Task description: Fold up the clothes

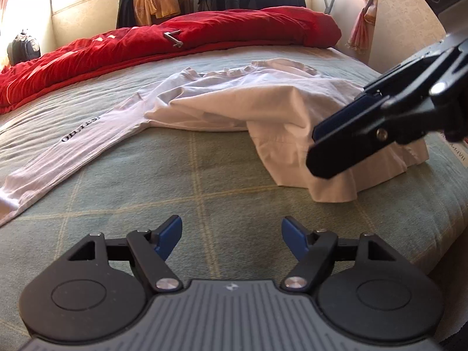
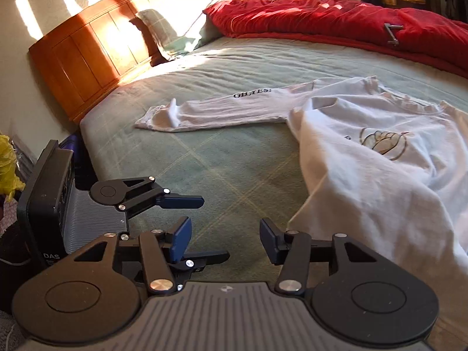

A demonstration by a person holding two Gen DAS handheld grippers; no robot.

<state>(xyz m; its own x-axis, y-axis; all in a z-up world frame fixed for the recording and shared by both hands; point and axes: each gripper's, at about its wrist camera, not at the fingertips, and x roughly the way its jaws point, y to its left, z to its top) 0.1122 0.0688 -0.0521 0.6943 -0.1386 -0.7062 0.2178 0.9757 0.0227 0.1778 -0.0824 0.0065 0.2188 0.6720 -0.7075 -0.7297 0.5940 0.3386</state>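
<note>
- A white long-sleeved shirt (image 2: 365, 152) lies on a green checked bed cover (image 2: 222, 175).
- 1 sleeve (image 2: 222, 108) lies flat and straight across the cover, toward the wooden headboard (image 2: 82, 58). It has black letters on it.
- The body of the shirt is rumpled, and part of it is folded over on itself. Its low edge hangs near the side of the bed.
- A line drawing shows on the front of the shirt.
- The left gripper (image 1: 231, 234) has its jaws spread apart. Nothing is between them. Only bare cover lies under it, and the shirt is a bit away.
- The right gripper (image 2: 225, 239) also has its jaws apart and holds nothing. The shirt's edge is just beside its right finger (image 2: 270, 241), but I cannot tell if they touch.
- In the left wrist view, the right gripper sits in front of the shirt's low corner.
- A red blanket (image 1: 181, 38) is bunched along the far side of the bed. A small grey metal thing (image 1: 174, 38) lies on it.
- A pillow (image 2: 163, 32) leans by the headboard in bright sun.
</note>
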